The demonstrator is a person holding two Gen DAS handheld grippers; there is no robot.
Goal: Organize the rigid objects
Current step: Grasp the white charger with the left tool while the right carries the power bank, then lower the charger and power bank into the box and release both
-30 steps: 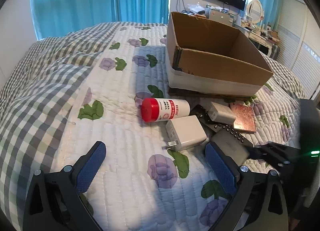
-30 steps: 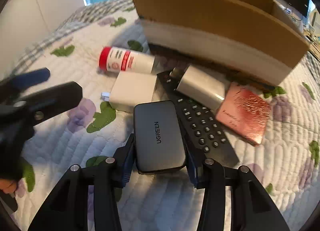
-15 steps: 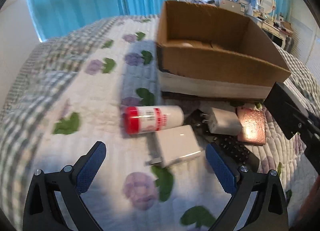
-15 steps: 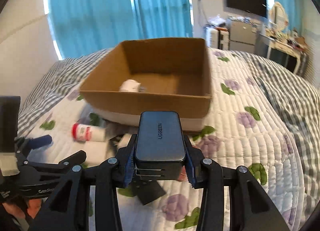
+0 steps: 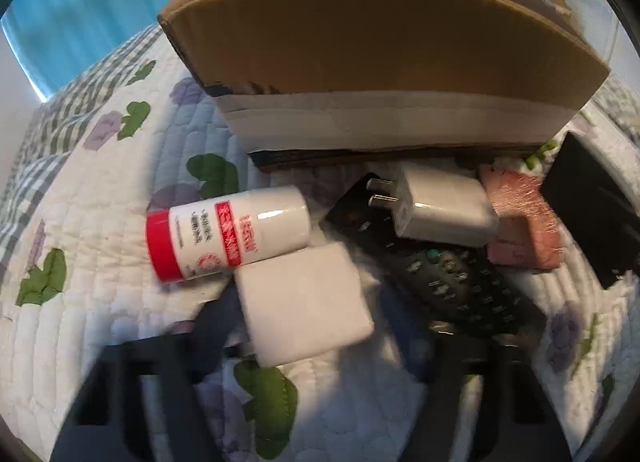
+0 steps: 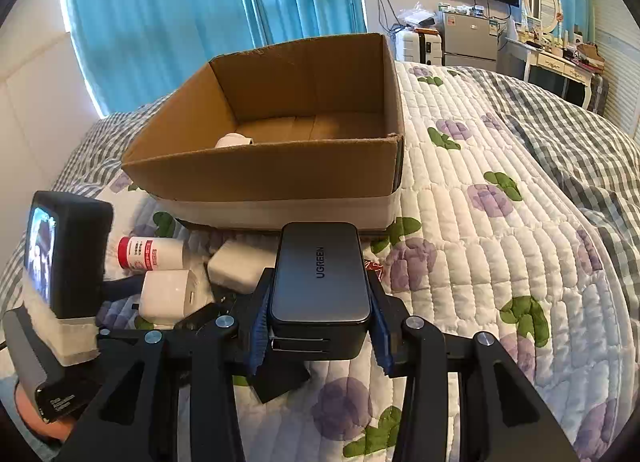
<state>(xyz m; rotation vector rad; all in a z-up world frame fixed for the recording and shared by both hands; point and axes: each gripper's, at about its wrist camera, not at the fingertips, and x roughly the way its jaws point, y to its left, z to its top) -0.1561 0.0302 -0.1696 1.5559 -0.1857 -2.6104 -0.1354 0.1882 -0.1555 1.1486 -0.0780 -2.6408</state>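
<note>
My right tongs (image 6: 318, 336) are clenched on the dark UGREEN charger (image 6: 320, 274) — a second ago it lay on the bed among the others, now it hangs in the air just before the near wall of the cardboard box (image 6: 272, 166), so dropping it in looks like the next step. My left tongs (image 5: 308, 326) have come down over the square white adapter (image 5: 304, 306) and their jaws have just been closing around it; the blur hides whether the pads press on it yet. Beside it lie the red-capped white bottle (image 5: 228, 234) with a red label I cannot read, a white plug (image 5: 440, 210), a black remote (image 5: 448, 282) and a pink case (image 5: 520, 222), all on the bed (image 6: 500, 262) against the box's near side.
</note>
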